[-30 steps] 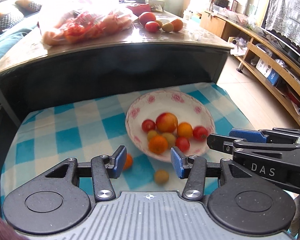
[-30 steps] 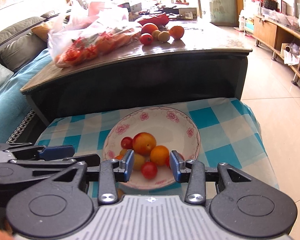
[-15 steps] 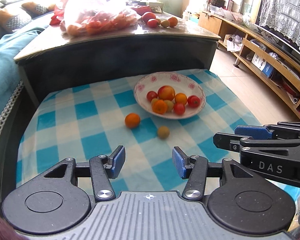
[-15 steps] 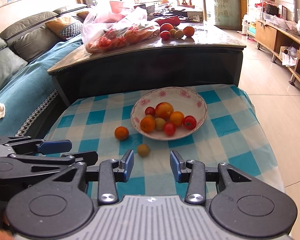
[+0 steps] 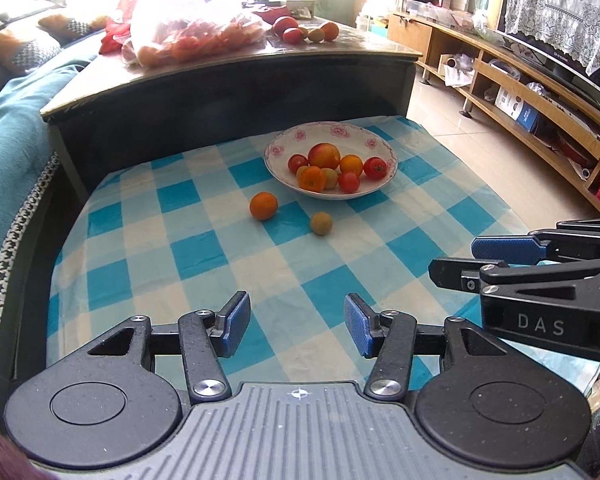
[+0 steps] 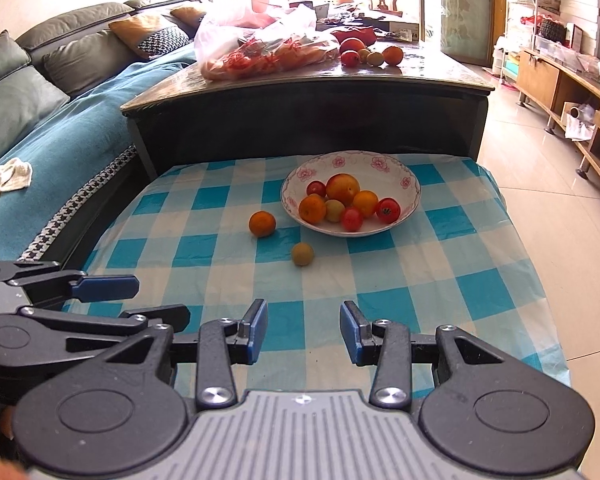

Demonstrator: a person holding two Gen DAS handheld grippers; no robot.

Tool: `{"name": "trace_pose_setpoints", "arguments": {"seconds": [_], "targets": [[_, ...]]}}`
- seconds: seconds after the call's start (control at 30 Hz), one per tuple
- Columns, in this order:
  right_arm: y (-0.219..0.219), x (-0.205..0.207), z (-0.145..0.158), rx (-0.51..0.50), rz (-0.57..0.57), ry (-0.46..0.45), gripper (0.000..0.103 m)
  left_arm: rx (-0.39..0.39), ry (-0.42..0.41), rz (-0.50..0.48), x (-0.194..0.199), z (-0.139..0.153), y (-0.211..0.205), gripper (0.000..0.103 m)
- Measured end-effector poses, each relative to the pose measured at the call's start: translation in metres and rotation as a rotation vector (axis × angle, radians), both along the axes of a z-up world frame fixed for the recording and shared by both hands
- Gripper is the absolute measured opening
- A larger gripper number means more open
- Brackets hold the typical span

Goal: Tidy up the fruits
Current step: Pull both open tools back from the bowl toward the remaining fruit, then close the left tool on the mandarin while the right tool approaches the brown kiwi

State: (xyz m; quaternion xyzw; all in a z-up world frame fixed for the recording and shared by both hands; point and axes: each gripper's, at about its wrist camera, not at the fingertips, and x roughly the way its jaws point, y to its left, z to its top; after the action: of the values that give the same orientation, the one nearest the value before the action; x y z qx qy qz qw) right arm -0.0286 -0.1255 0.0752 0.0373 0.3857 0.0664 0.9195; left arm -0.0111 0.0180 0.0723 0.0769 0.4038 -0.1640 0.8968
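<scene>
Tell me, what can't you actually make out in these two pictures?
- Plastic bag contents, both views: glare and crumpled film blur them.
- Fruit low in the bowl: upper pieces and the rim cover it.
- Right gripper in the left view: cut off by the edge.
- Shelf items: too small.

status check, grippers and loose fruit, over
Left gripper and right gripper both open, empty, back from the fruit. Orange and small greenish fruit loose on the checked cloth, outside the bowl. Path clear.
</scene>
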Motion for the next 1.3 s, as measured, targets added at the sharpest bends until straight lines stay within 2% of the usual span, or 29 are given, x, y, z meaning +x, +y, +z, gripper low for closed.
{"name": "trace_pose_setpoints", "arguments": {"seconds": [0.27, 0.5, 0.8, 1.3], "targets": [[0.001, -0.021, 0.005, 0.01, -0.009, 0.003, 0.042, 0.011, -0.009, -0.028, -0.015, 0.009, -0.004, 0.062], [-0.002, -0.017, 0.006, 0.014, -0.034, 0.013, 0.043, -0.003, -0.001, -0.038, -0.001, 0.008, -0.012, 0.062], [-0.011, 0.018, -0.012, 0.041, -0.056, 0.064, 0.043, -0.003, 0.024, 0.006, 0.034, -0.002, -0.003, 0.062], [0.0, 0.096, -0.039, 0.021, -0.003, 0.137, 0.043, -0.021, 0.092, 0.049, 0.097, -0.029, 0.005, 0.062]]}}
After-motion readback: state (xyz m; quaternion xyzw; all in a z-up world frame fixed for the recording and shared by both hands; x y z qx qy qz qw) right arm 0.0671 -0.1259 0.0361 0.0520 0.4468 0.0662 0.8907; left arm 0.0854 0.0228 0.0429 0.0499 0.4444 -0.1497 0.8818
